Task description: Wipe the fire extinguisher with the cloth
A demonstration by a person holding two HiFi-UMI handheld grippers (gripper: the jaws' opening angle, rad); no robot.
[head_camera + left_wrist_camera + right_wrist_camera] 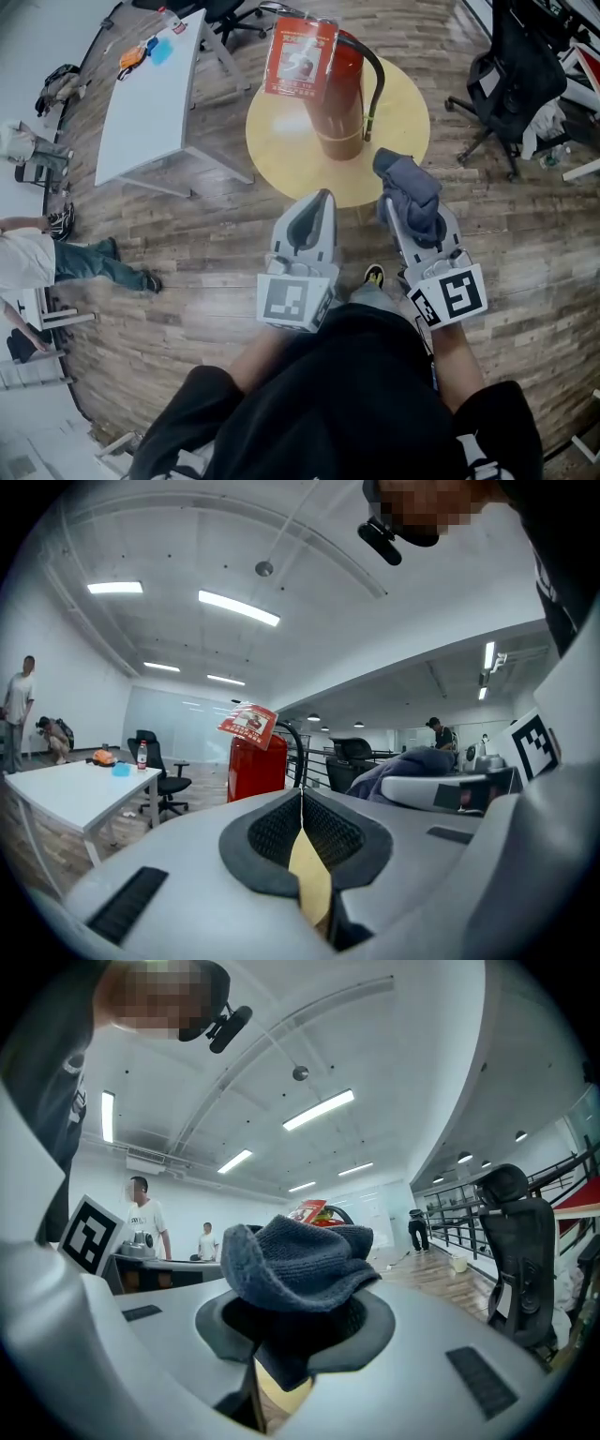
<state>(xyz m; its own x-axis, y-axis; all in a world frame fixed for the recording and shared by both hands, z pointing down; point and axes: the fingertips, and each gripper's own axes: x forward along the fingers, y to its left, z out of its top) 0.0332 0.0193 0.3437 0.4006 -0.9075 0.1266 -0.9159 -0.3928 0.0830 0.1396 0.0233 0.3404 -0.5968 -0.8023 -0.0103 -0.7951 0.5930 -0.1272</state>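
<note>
A red fire extinguisher [339, 94] with a black hose and a red paper tag [298, 58] stands upright on a round yellow table [281, 145]. My right gripper [392, 208] is shut on a bunched grey-blue cloth [411, 192], held just short of the table's near right edge. The cloth [300, 1265] hides most of the extinguisher [323, 1215] in the right gripper view. My left gripper [323, 197] is shut with nothing in it, level with the right one, just off the table's near edge. The extinguisher [256, 766] stands ahead of the left gripper [302, 794], slightly left.
A white table [150, 94] with a bottle and small items stands at the left. A black office chair [511, 75] is at the right. A person [56, 261] sits at the far left. Other people [141, 1227] stand in the background. The floor is wood planks.
</note>
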